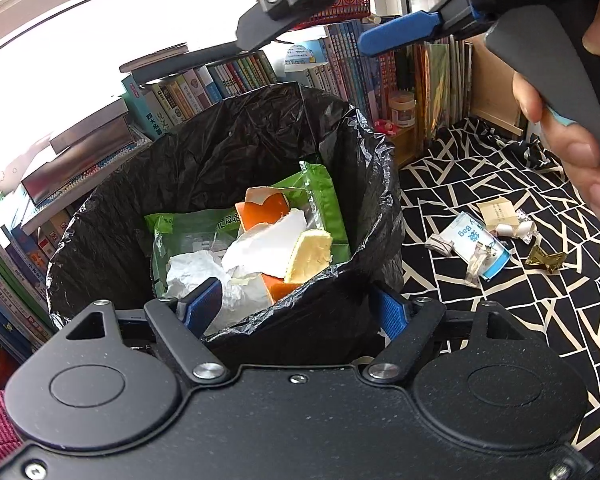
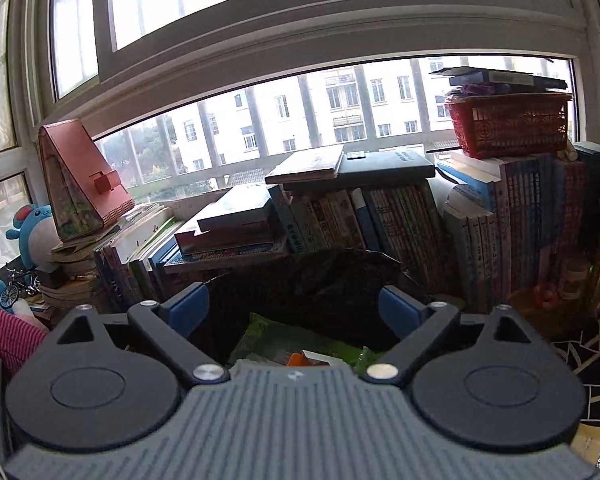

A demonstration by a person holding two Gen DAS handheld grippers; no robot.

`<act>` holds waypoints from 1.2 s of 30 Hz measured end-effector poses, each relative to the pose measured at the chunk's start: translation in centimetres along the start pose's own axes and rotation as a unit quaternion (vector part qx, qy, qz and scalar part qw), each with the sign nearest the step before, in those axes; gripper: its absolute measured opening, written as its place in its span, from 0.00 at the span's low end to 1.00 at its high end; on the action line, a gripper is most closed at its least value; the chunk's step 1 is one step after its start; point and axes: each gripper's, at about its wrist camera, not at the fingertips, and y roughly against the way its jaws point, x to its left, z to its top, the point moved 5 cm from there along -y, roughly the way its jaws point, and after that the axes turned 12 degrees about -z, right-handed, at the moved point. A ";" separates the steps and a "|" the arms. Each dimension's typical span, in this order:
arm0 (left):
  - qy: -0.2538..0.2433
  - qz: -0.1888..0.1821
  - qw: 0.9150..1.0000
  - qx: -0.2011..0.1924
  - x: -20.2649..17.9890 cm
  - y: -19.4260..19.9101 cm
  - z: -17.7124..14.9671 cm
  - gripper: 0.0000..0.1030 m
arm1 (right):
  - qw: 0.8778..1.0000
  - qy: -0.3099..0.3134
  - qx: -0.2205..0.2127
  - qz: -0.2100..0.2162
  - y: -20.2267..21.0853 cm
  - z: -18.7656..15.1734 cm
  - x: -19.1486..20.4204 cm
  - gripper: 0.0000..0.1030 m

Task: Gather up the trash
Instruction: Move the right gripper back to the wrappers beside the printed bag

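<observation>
- Left gripper (image 1: 296,308): nearest the left wrist camera, jaws clamped on the near rim of the black bin liner (image 1: 332,140); 1 blue pad sits inside the bag, 1 outside.
- Bin contents: green wrapper (image 1: 324,196), orange peel (image 1: 266,210), pale rind wedge (image 1: 310,254), crumpled white paper (image 1: 196,276), all heaped toward the near wall.
- Right gripper (image 1: 320,34): above the bin mouth, jaws spread wide, nothing between them; a hand (image 1: 568,152) holds it at the right edge of the view.
- Trash not yet collected: white sachet with blue print (image 1: 474,244), tan paper scrap (image 1: 498,210), white crumpled wrappers (image 1: 518,230), gold foil scrap (image 1: 548,258), clustered on the black-and-white patterned cloth (image 1: 480,320), just right of the bin.
- Risk 1, judged: the liner rim is thin, slack film; a tug from the left gripper could pull it off the bin or tear it, spilling the heap.
- Risk 2, judged: the small flat scraps may slip out of wide jaws, or the pads may snag the cloth and drag it.
- Risk 3, judged: the piled contents sit high on the near side, so a further drop could roll out.
- Edges and room: books (image 2: 380,216) wall the bin's far and left sides closely; a red basket (image 2: 508,128) sits atop them. Open room lies only to the right, over the cloth.
</observation>
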 end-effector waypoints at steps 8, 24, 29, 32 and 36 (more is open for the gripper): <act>-0.002 0.004 1.000 0.000 -0.1 0.0 0.0 0.76 | 0.997 -0.019 0.018 -0.073 0.6 -1.2 -4.5 0.97; -0.003 0.004 1.000 0.000 -0.2 -0.1 -0.1 0.76 | 0.951 -0.123 0.132 -0.251 -3.5 -8.8 -16.6 0.99; -0.002 0.002 1.000 0.000 -0.2 0.0 -0.2 0.76 | 0.928 -0.081 0.161 -0.325 -5.2 -11.1 -18.4 0.96; -0.003 0.001 1.000 0.000 -0.3 0.0 -0.2 0.76 | 0.923 -0.046 0.183 -0.334 -6.5 -12.7 -18.3 0.87; -0.003 0.000 1.000 -0.001 -0.2 0.1 -0.2 0.76 | 0.924 -0.019 0.216 -0.316 -7.9 -14.6 -17.1 0.61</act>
